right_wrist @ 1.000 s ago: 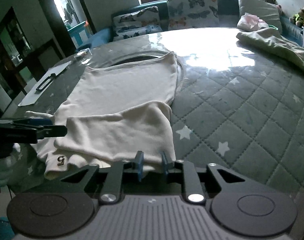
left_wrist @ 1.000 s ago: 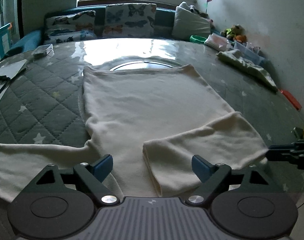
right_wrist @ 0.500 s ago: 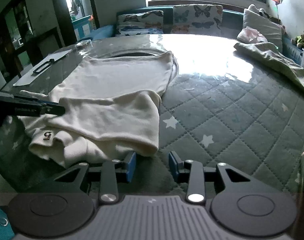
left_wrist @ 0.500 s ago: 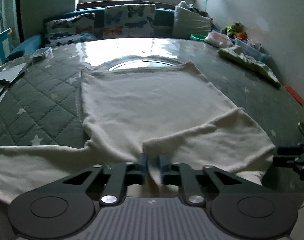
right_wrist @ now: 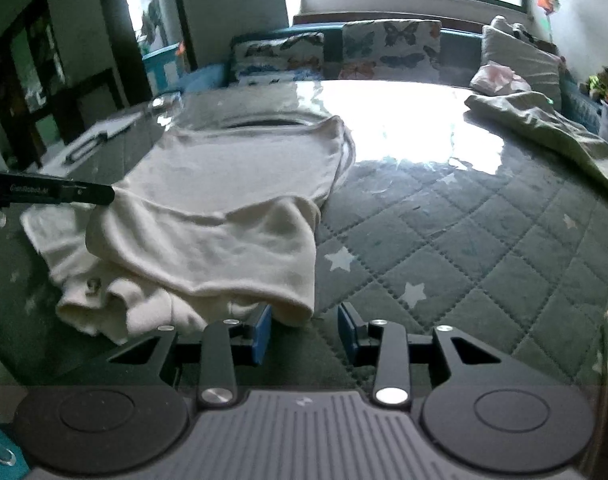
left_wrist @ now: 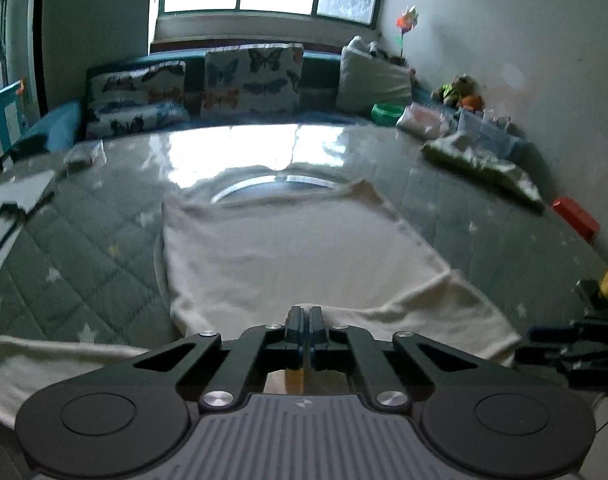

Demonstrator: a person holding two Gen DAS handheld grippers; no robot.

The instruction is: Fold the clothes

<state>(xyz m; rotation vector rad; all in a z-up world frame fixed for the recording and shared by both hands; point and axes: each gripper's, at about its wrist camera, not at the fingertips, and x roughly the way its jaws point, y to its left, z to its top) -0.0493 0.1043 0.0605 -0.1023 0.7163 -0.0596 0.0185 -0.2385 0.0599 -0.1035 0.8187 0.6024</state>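
A cream long-sleeved top lies flat on the quilted green table cover, its right sleeve folded back over the body. My left gripper is shut on the sleeve's edge at the near end of the top. In the right wrist view the same top lies ahead with the folded sleeve raised at the left, where the left gripper pinches it. My right gripper is open, just in front of the sleeve's near corner and apart from the cloth.
A pale green garment lies at the far right of the table. Butterfly cushions line a sofa behind. A red box and storage boxes sit along the right wall. Papers lie at the left edge.
My left gripper closed on the sleeve's edge and lifted it slightly. My right gripper let go of the sleeve, opened wider and drew back a little.
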